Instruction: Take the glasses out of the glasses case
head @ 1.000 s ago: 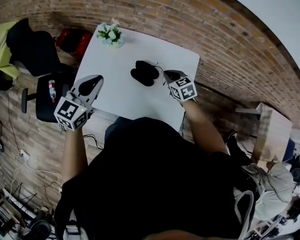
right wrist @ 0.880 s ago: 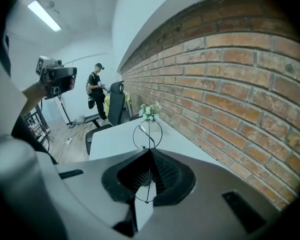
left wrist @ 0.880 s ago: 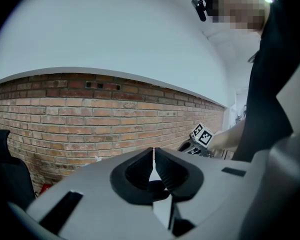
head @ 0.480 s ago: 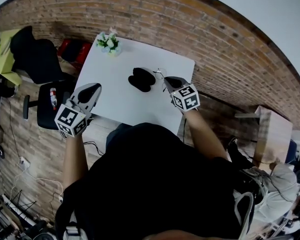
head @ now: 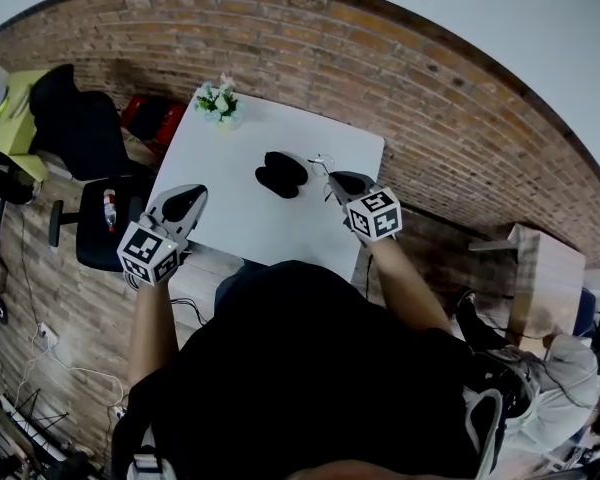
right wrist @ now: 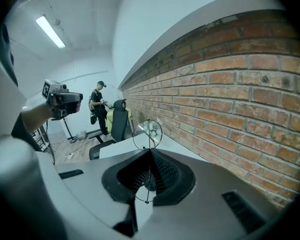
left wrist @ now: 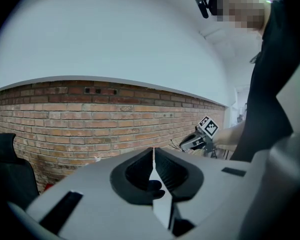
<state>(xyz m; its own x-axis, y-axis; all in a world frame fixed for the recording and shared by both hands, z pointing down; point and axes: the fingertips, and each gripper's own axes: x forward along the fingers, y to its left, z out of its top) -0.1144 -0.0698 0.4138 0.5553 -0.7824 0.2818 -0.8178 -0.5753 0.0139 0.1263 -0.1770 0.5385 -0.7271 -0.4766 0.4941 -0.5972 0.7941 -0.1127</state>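
Observation:
A black glasses case [head: 280, 173] lies open in the middle of the white table [head: 230, 148]. Just right of it, my right gripper [head: 338, 180] is shut on thin wire-framed glasses [head: 321, 162]. In the right gripper view one round lens of the glasses [right wrist: 148, 133] stands up above the shut right gripper [right wrist: 150, 154], with the frame pinched between the pads. My left gripper [head: 188, 196] hovers at the table's near left edge, well away from the case. The left gripper [left wrist: 153, 151] is shut with nothing in it.
A small potted plant [head: 220, 96] stands at the table's far left corner. A black office chair [head: 85, 128] and a red object [head: 150, 108] sit left of the table. A brick wall [head: 430, 98] runs behind it. Another person [right wrist: 98, 103] stands far off.
The head view has shifted a little. My right gripper stays shut on the glasses beside the case; my left gripper stays shut near the table edge.

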